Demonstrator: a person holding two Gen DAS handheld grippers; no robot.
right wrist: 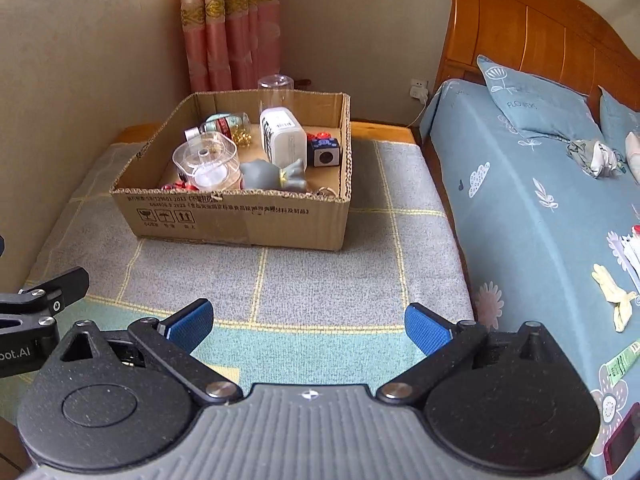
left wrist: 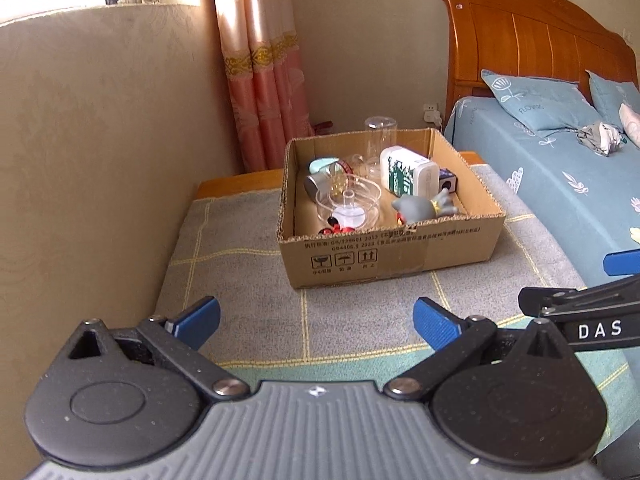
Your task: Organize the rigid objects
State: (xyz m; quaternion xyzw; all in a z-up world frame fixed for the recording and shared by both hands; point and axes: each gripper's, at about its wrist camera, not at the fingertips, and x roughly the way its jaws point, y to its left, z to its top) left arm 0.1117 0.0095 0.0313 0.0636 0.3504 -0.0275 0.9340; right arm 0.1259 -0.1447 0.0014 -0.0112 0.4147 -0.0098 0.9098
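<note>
An open cardboard box (left wrist: 384, 252) (right wrist: 240, 224) stands on a grey checked mat. Inside lie a clear round plastic container (left wrist: 347, 202) (right wrist: 206, 162), a white and green bottle (left wrist: 408, 176) (right wrist: 282, 138), a grey toy figure (left wrist: 424, 208) (right wrist: 272, 176), a dark cube (left wrist: 448, 180) (right wrist: 326, 152), a tall clear cup (left wrist: 379, 136) (right wrist: 276, 90) and small jars. My left gripper (left wrist: 316, 320) is open and empty, well short of the box. My right gripper (right wrist: 308, 322) is open and empty, also short of the box.
A bed with a blue sheet (left wrist: 560, 184) (right wrist: 540, 208) and wooden headboard (right wrist: 532, 28) lies to the right, with pillows, a crumpled cloth (right wrist: 594, 158) and small items on it. A beige wall panel (left wrist: 100, 140) runs along the left. Pink curtains (left wrist: 260, 72) hang behind.
</note>
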